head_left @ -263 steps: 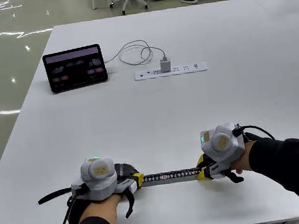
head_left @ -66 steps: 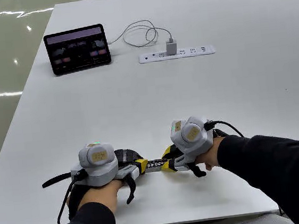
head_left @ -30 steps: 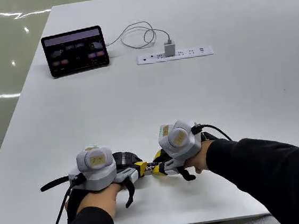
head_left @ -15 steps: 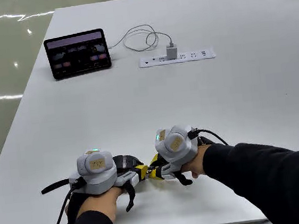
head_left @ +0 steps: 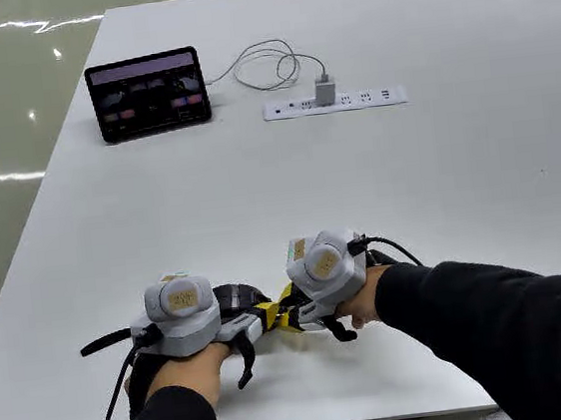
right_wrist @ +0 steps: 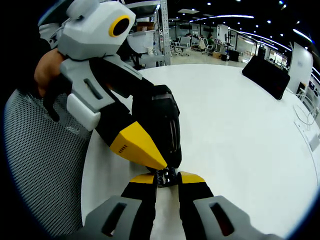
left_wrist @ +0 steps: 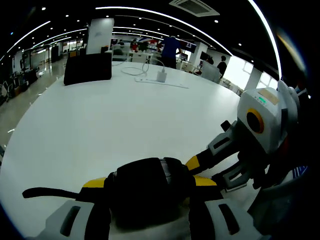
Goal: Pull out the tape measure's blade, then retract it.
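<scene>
At the table [head_left: 309,387] edge, right claw [head_left: 288,318] (pinching the blade [right_wrist: 166,176]) has reached left claw [head_left: 261,314]'s clamped tape measure [head_left: 238,298].

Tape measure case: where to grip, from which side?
Clamp the black case across its body, from the end opposite the blade slot, as the left gripper does; that keeps the blade tip reachable by the right gripper.
</scene>
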A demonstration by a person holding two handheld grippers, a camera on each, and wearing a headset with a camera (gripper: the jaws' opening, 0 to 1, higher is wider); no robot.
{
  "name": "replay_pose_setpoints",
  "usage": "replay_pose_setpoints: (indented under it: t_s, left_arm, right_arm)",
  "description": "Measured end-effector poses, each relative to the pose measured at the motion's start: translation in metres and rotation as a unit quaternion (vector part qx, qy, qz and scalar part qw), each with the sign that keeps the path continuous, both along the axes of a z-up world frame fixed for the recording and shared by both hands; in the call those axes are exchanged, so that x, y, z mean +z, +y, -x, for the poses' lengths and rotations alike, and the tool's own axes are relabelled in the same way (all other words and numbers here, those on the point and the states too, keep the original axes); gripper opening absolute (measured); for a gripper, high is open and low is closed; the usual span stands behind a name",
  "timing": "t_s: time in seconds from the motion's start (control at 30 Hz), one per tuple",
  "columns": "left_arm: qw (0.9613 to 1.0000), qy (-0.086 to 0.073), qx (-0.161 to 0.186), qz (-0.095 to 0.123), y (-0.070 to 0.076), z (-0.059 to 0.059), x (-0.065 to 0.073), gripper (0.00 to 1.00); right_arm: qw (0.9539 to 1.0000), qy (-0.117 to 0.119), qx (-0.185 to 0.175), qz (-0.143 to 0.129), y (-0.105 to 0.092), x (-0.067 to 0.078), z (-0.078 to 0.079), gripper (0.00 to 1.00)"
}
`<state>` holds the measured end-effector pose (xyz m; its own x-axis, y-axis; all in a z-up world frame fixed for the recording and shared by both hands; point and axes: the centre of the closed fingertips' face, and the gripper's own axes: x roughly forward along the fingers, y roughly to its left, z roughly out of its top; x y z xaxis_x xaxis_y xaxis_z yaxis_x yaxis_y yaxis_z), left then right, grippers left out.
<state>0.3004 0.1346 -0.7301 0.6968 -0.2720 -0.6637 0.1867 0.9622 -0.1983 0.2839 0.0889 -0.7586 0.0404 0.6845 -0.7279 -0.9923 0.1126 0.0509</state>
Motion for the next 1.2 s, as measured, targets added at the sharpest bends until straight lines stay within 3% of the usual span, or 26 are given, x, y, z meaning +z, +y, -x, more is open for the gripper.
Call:
replay_pose_setpoints:
  t_s: [0.27, 0.33, 1.2]
  left_arm:
    - [1.0000, -0.001, 0.001, 0.001, 0.000, -0.001, 0.000, 0.59]
    - [1.0000, -0.001, 0.001, 0.001, 0.000, -0.001, 0.000, 0.59]
    - [1.0000, 0.000, -0.002, -0.001, 0.000, -0.001, -0.001, 0.59]
  right_arm:
    - [0.9998, -0.014, 0.015, -0.002, -0.008, 0.001, 0.002, 0.12]
    - [0.9993, -0.029, 0.023, -0.003, -0.007, 0.001, 0.002, 0.11]
    - [0.9998, -0.006, 0.003, -0.016, 0.002, -0.001, 0.002, 0.11]
